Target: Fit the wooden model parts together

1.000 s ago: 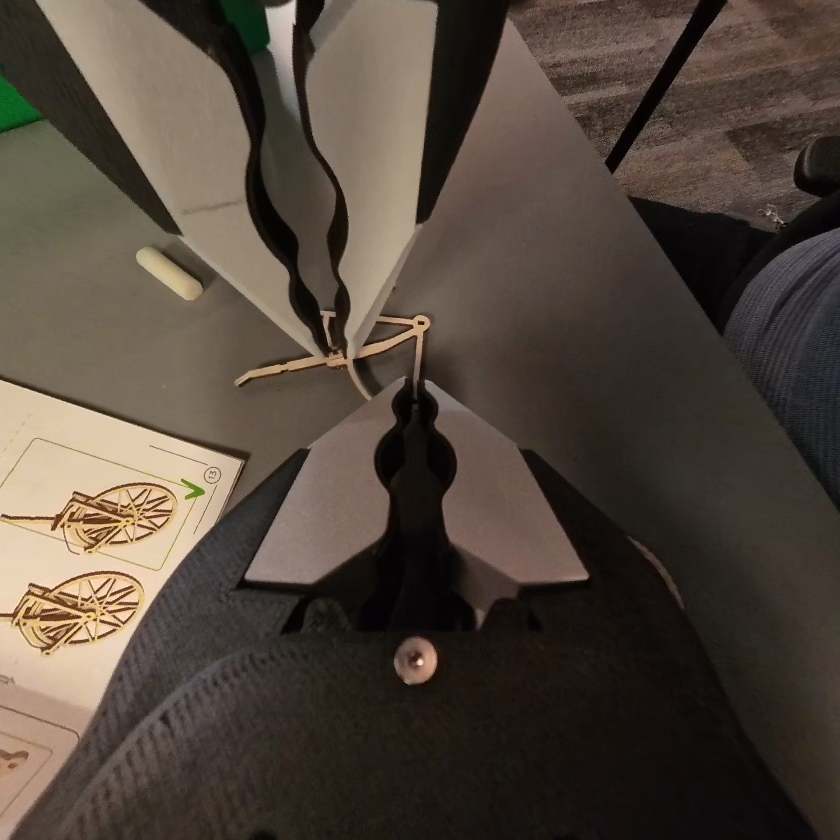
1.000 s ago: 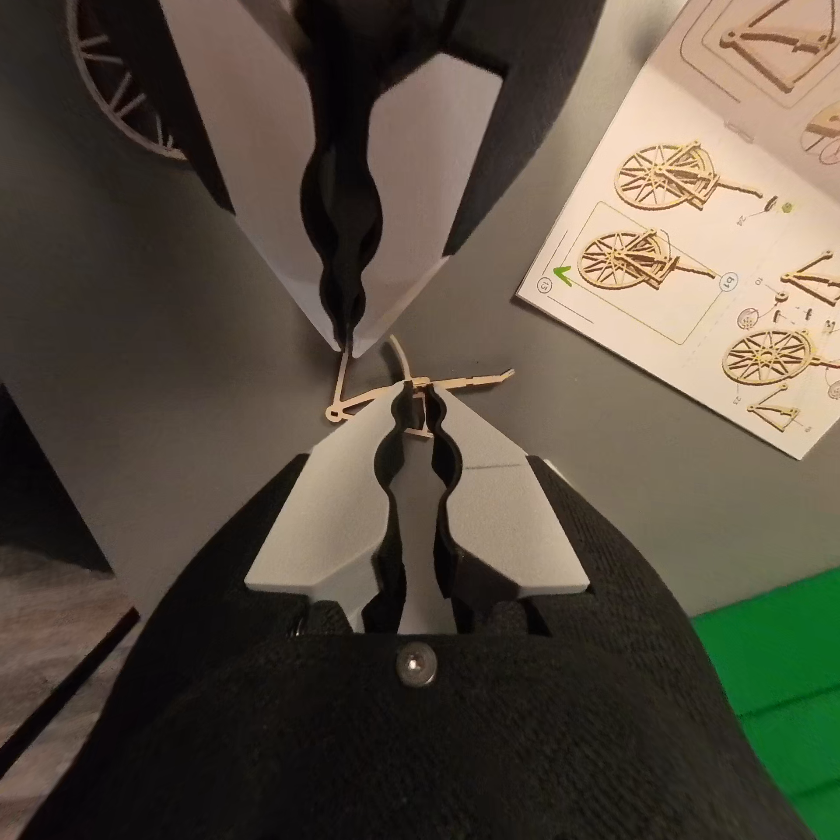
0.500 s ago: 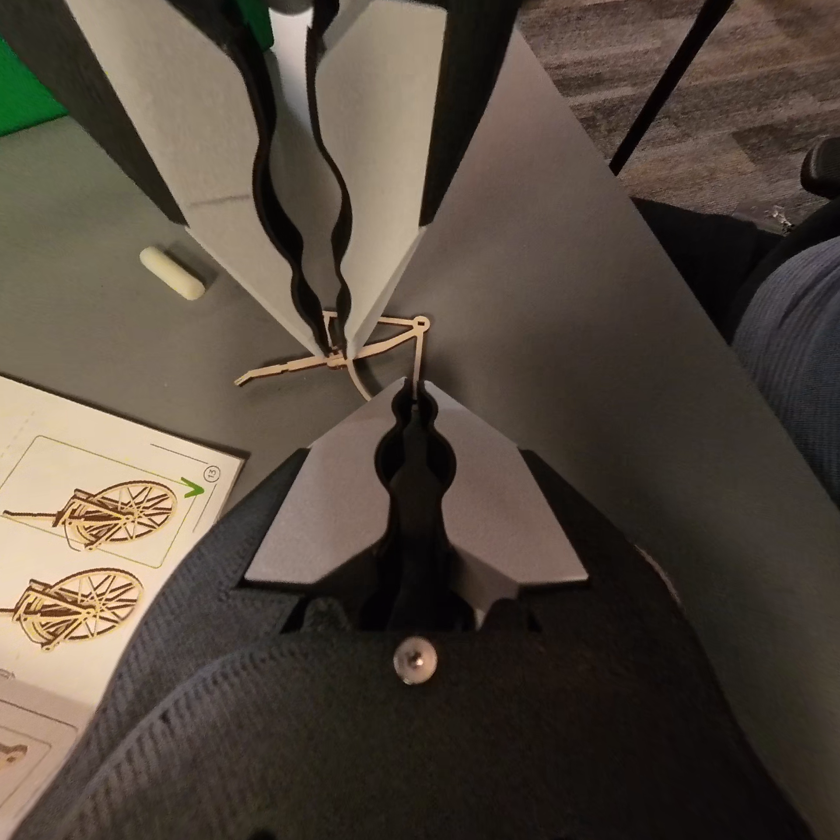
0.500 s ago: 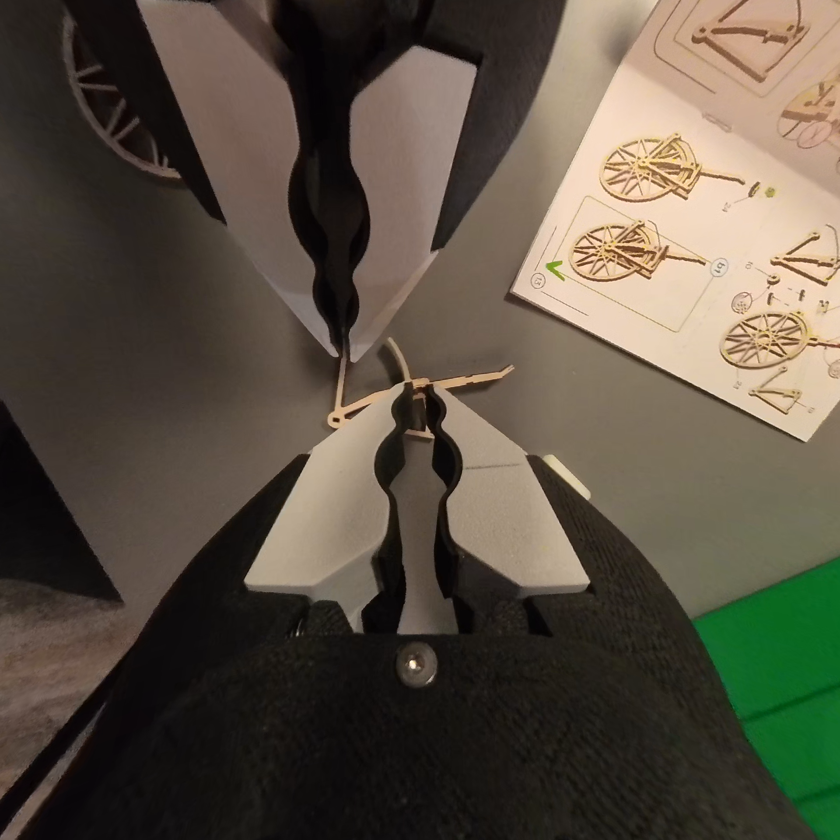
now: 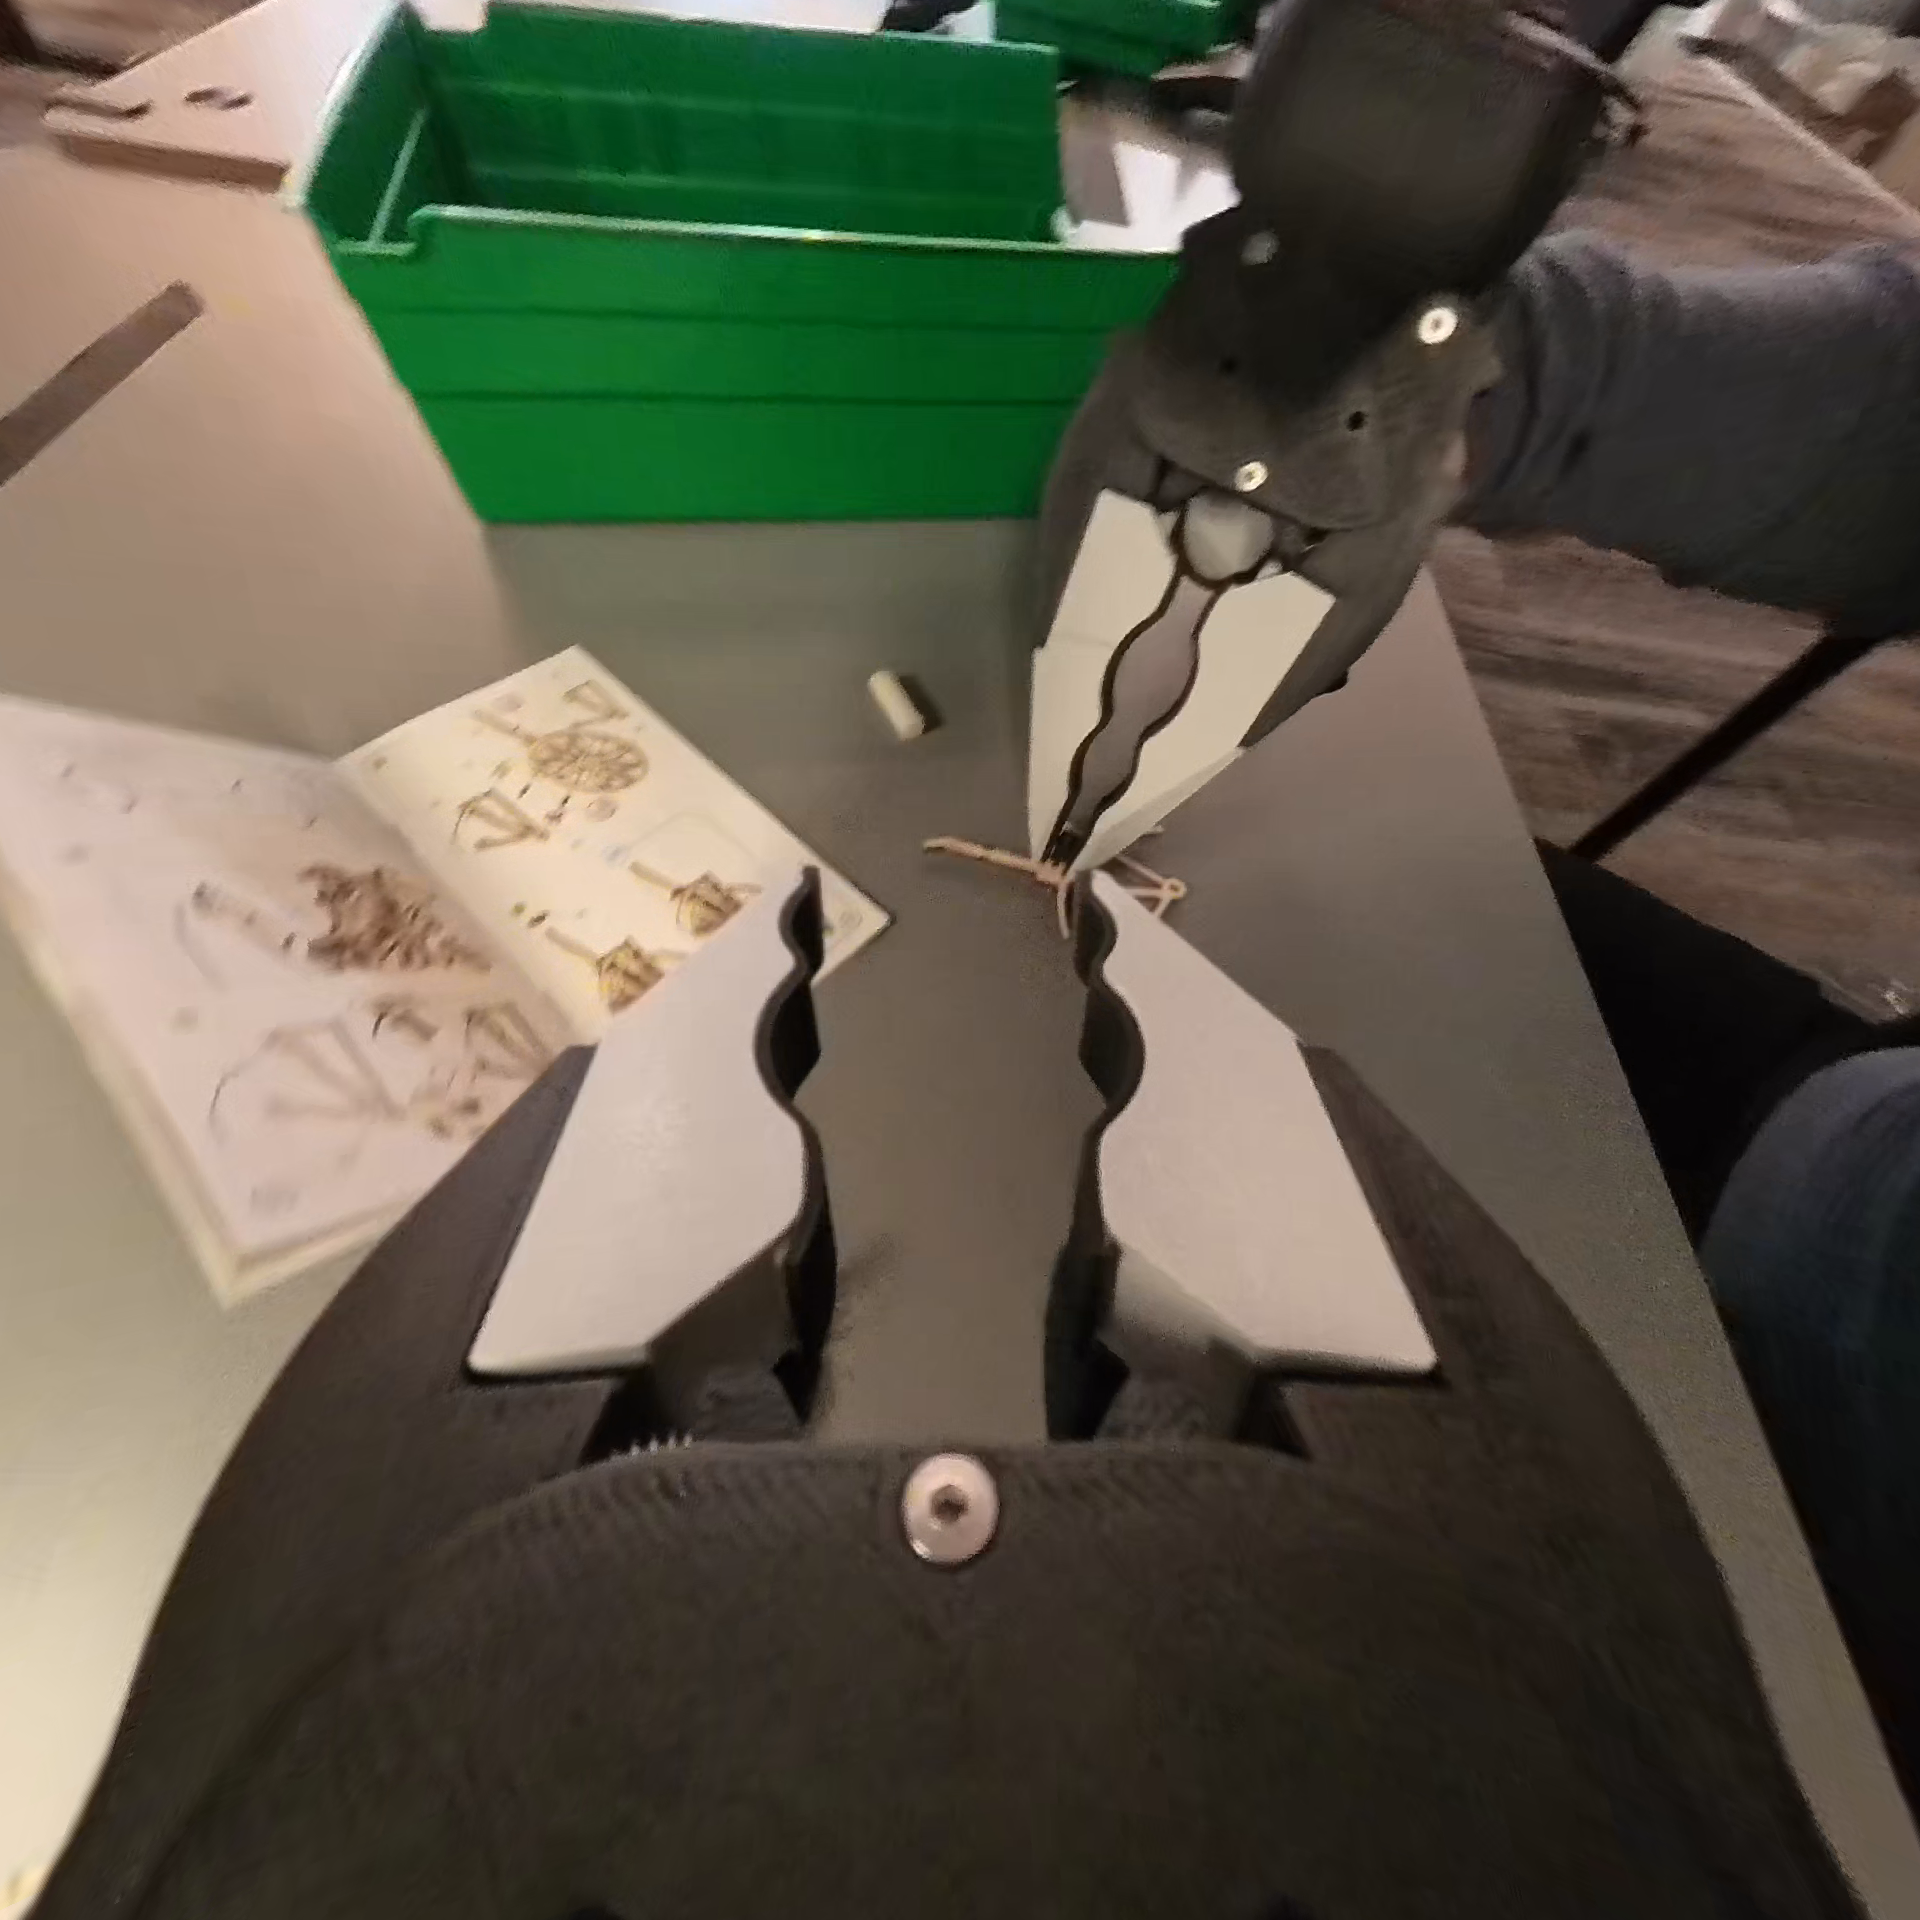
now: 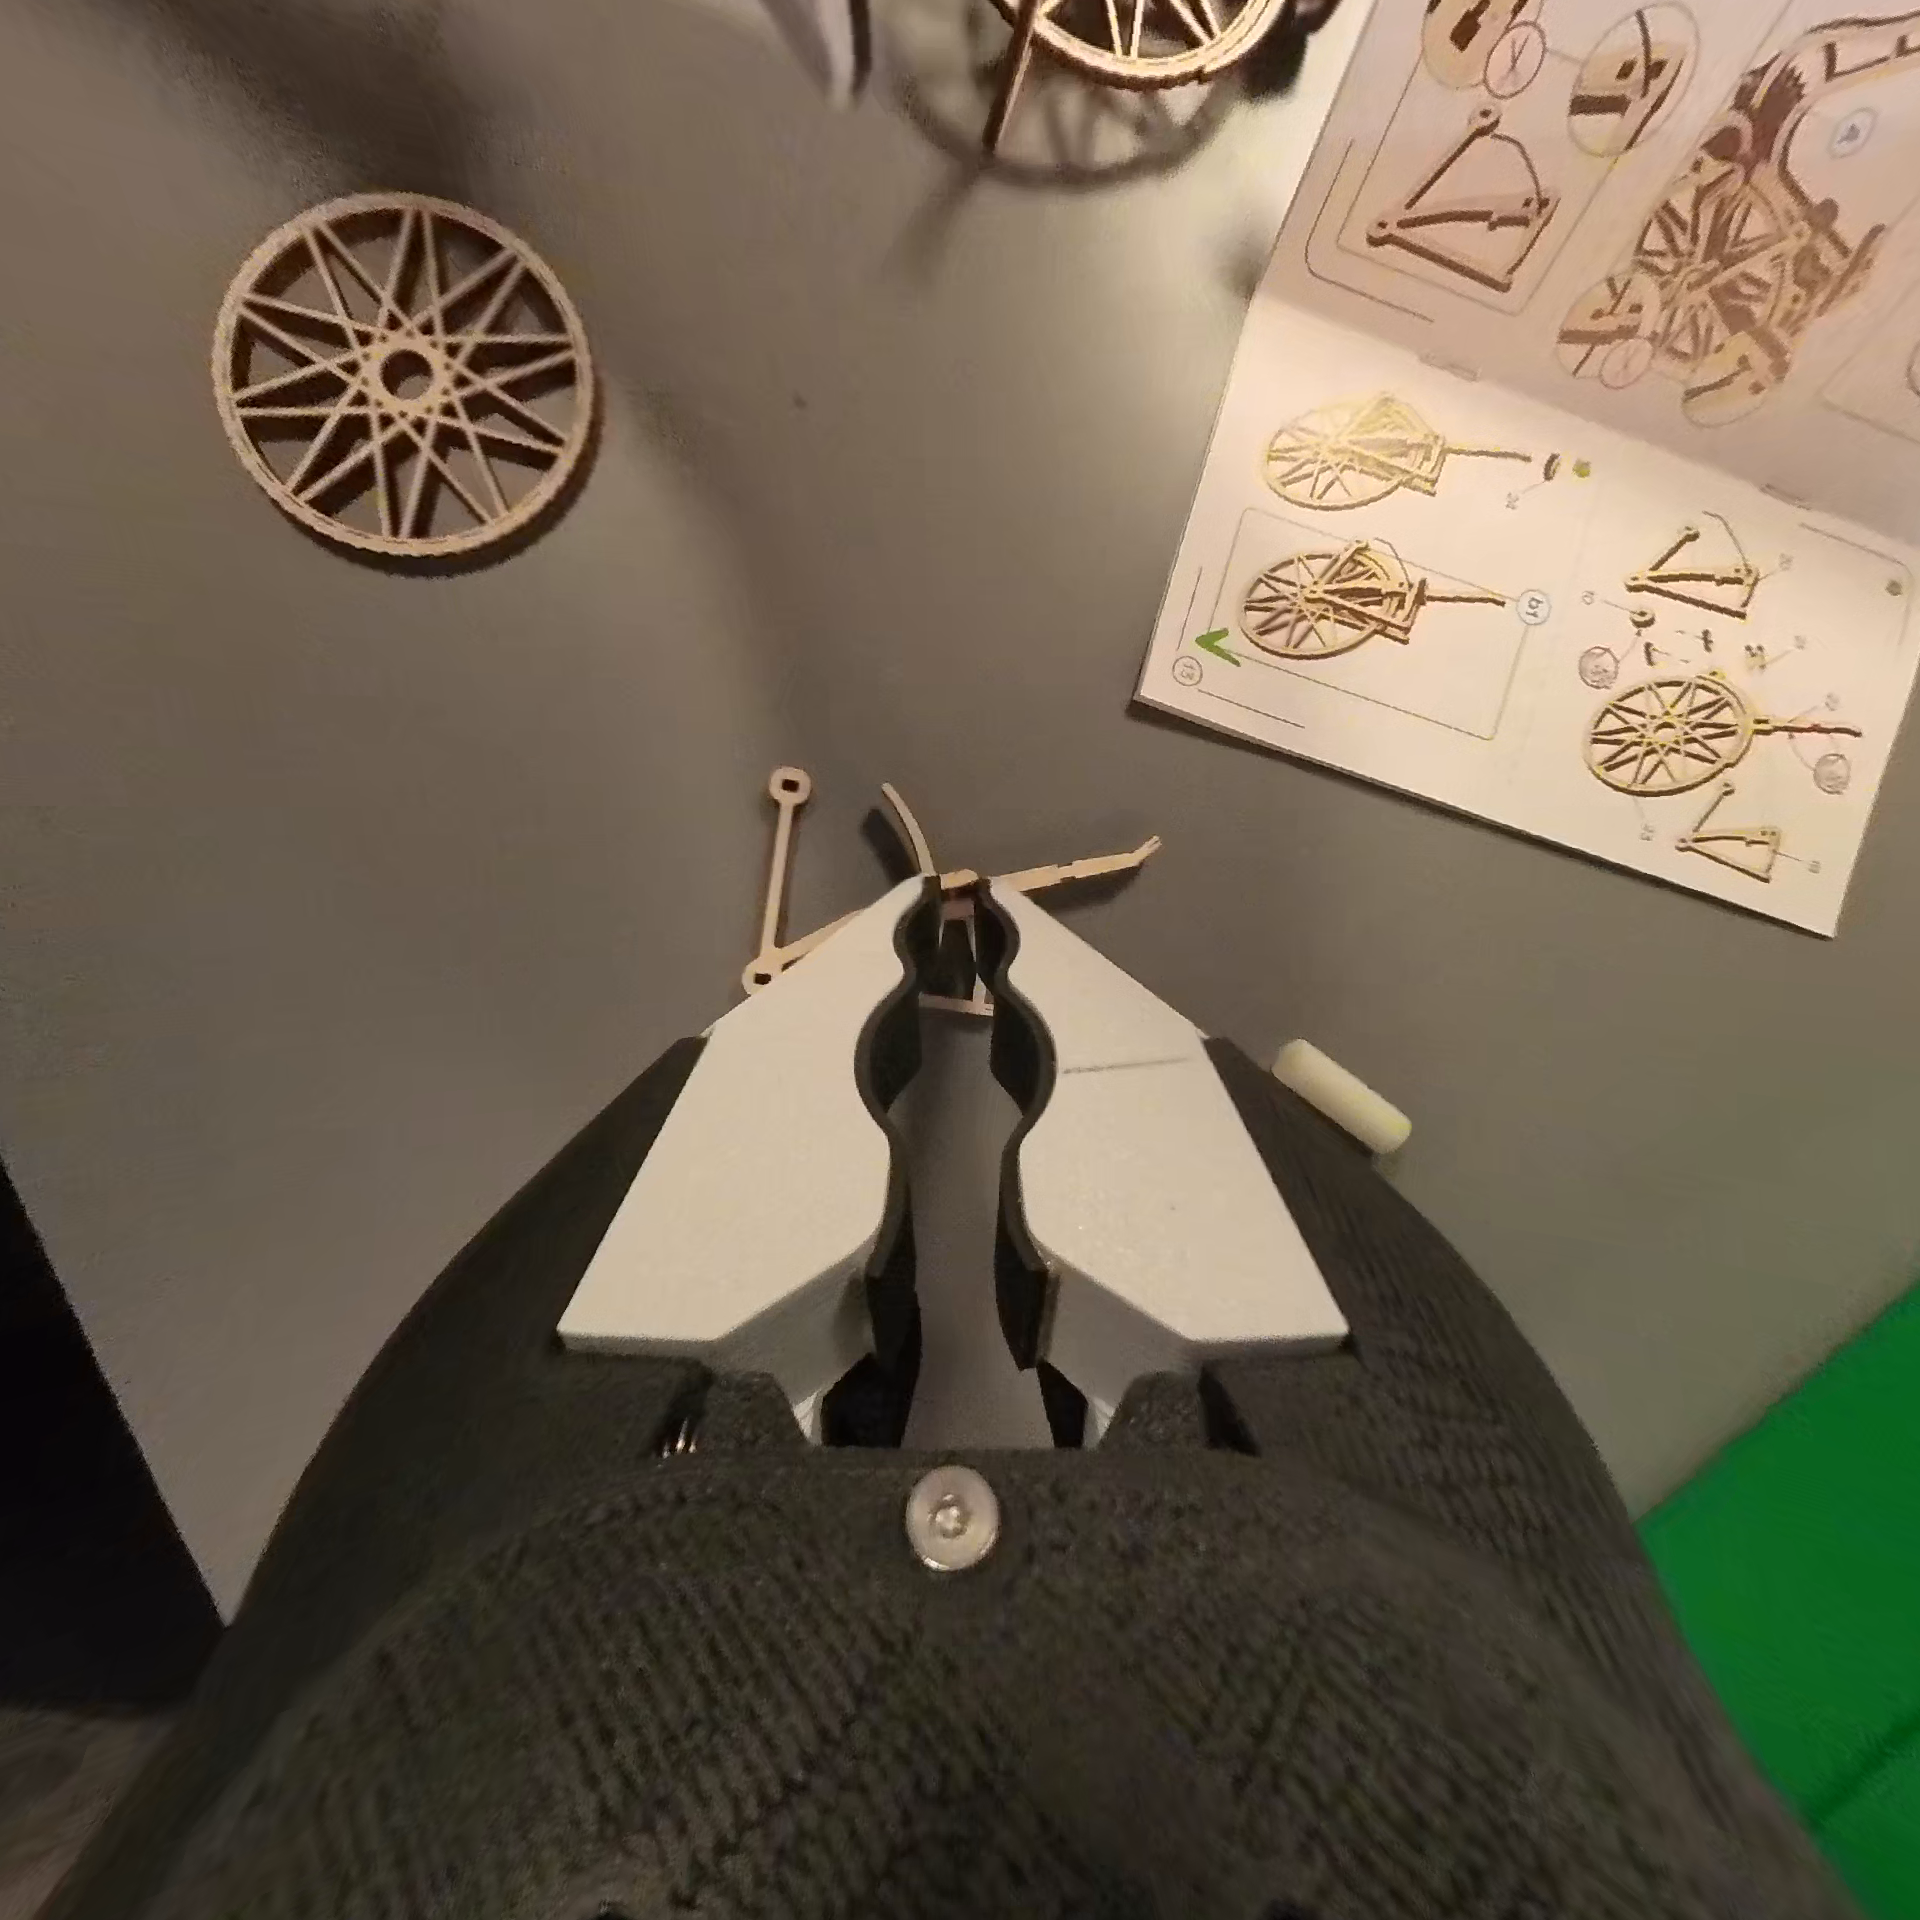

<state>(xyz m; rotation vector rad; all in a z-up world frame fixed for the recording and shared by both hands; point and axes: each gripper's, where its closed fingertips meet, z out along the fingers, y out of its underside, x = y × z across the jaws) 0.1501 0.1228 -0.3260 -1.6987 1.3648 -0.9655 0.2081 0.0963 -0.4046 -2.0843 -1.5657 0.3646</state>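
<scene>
Between right gripper (image 6: 961,883) fingertips: thin wooden frame (image 6: 790,914).

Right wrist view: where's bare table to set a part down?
Free: the grey stretch between the loose wheel and the thin frame piece, and the strip left of the right gripper. Crowded: the far edge by the built wheel assembly and the right side under the instruction booklet.
</scene>
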